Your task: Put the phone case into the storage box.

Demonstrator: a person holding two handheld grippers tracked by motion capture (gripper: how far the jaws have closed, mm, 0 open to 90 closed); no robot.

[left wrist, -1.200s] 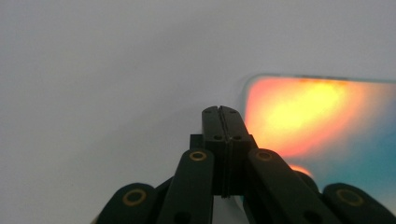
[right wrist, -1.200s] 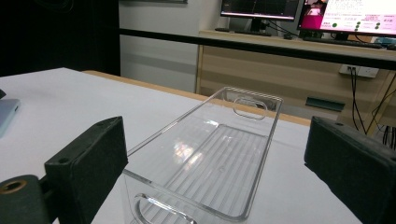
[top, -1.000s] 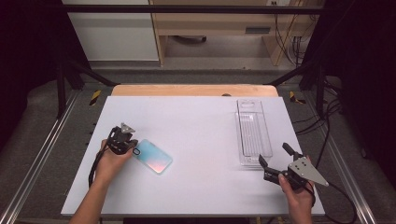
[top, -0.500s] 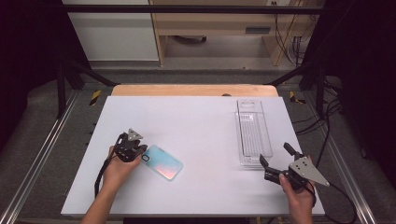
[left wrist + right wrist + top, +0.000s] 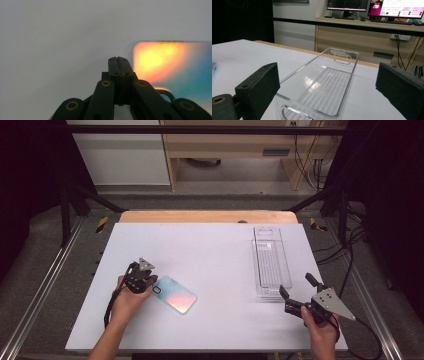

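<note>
Change against the earlier high views: the phone case [image 5: 174,293] has slid rightward across the white table [image 5: 210,245], and the left gripper [image 5: 150,281] has travelled right with it, from the left-centre of the frame toward lower centre. The clear tray [image 5: 270,265] sits where it was, in the right half of the frame. The right gripper [image 5: 296,289] is in the same spot at lower right; its jaws have just been opening a little further, with nothing between them.

Left hand [image 5: 125,300]: enters from the bottom edge, forearm angled up and right, gripper tip against the case's left short end. In the left gripper view its jaws are pressed together, nothing pinched; the iridescent case lies just right of the tip.

Right hand [image 5: 320,325]: enters at lower right, gripper pointed up-left at the near end of the tray. Jaws spread wide. In the right gripper view the tray's near wall lies between the two pads; contact cannot be told.
</note>
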